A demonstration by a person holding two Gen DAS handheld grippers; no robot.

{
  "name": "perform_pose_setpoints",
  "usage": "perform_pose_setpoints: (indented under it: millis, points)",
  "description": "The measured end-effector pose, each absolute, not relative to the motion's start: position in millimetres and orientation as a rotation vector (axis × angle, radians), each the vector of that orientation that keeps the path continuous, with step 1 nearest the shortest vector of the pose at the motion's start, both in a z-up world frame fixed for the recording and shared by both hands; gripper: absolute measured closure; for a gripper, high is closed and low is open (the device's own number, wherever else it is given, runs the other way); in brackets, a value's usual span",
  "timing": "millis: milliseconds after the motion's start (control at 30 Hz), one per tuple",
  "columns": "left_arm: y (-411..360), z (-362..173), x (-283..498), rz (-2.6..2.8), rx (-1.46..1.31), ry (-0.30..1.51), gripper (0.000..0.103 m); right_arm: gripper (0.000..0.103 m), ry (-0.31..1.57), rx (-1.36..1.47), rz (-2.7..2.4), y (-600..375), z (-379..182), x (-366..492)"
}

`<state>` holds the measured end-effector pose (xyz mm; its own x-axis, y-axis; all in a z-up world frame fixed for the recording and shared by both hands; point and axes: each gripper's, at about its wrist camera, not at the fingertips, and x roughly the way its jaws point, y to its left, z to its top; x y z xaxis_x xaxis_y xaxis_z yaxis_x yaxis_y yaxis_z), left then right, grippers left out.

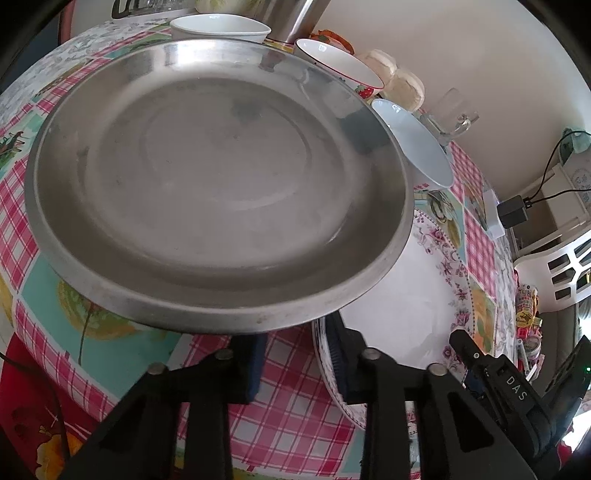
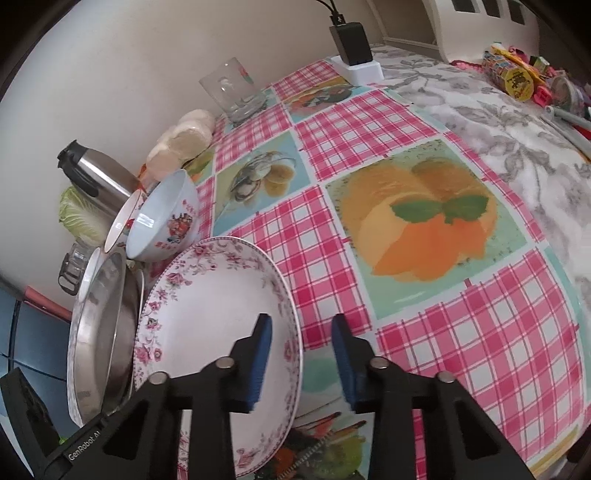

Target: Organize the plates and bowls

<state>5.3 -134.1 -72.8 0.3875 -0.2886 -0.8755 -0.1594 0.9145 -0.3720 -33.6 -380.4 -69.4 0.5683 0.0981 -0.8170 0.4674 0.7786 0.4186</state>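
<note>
A wide steel plate (image 1: pixel 207 177) fills the left wrist view, and its near rim hides the fingertips of my left gripper (image 1: pixel 295 354). The pads stand apart with checked cloth between them, and the right pad sits at the left rim of a floral plate (image 1: pixel 406 314). In the right wrist view my right gripper (image 2: pixel 301 354) straddles the floral plate's (image 2: pixel 207 325) right rim. Its left pad is over the plate's inside, and cloth shows between the rim and the right pad. The steel plate (image 2: pixel 99 314) lies left of it. Bowls (image 2: pixel 166 218) stand behind.
A white bowl (image 1: pixel 221 29), a strawberry bowl (image 1: pixel 340 66) and a pale blue bowl (image 1: pixel 413 144) line the wall side. A thermos (image 2: pixel 96 173), wrapped buns (image 2: pixel 184 136), a glass mug (image 2: pixel 232 92) and a charger (image 2: pixel 351 44) stand along the wall. Small clutter (image 2: pixel 517 77) sits far right.
</note>
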Motion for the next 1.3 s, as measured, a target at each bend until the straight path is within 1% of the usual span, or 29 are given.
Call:
perform_pose_setpoints:
  millis: [100, 267, 333, 633, 933, 1000, 1300]
  points:
    - [-137.0, -76.4, 10.1, -0.108, -0.454, 1.179, 0.081, 0.077, 0.962, 0.659, -0.238, -380.6, -70.4, -33.5]
    - [-145.6, -78.7, 17.1, -0.130, -0.434, 1.180, 0.085, 0.080, 0.969, 0.637, -0.237, -377.7, -71.0, -31.7]
    - [-148.7, -80.4, 17.8, -0.153, -0.445, 1.187, 0.091, 0.080, 0.968, 0.638, -0.234, -377.7, -71.0, -32.0]
    - [-156.7, -81.4, 12.3, -0.211, -0.456, 1.214, 0.092, 0.080, 0.966, 0.619, -0.243, -378.9, -69.6, -33.5]
    - [-187.8, -82.2, 5.4, -0.339, -0.382, 1.260, 0.091, 0.080, 0.929, 0.686, -0.314, -406.9, -70.3, -50.8]
    - [-192.0, -82.6, 5.9, -0.357, -0.372, 1.267, 0.091, 0.081, 0.919, 0.705, -0.324, -413.6, -70.8, -54.7]
    - [-183.5, -90.7, 14.8, -0.360, -0.477, 1.272, 0.091, 0.082, 0.885, 0.773, -0.302, -425.6, -73.8, -61.9]
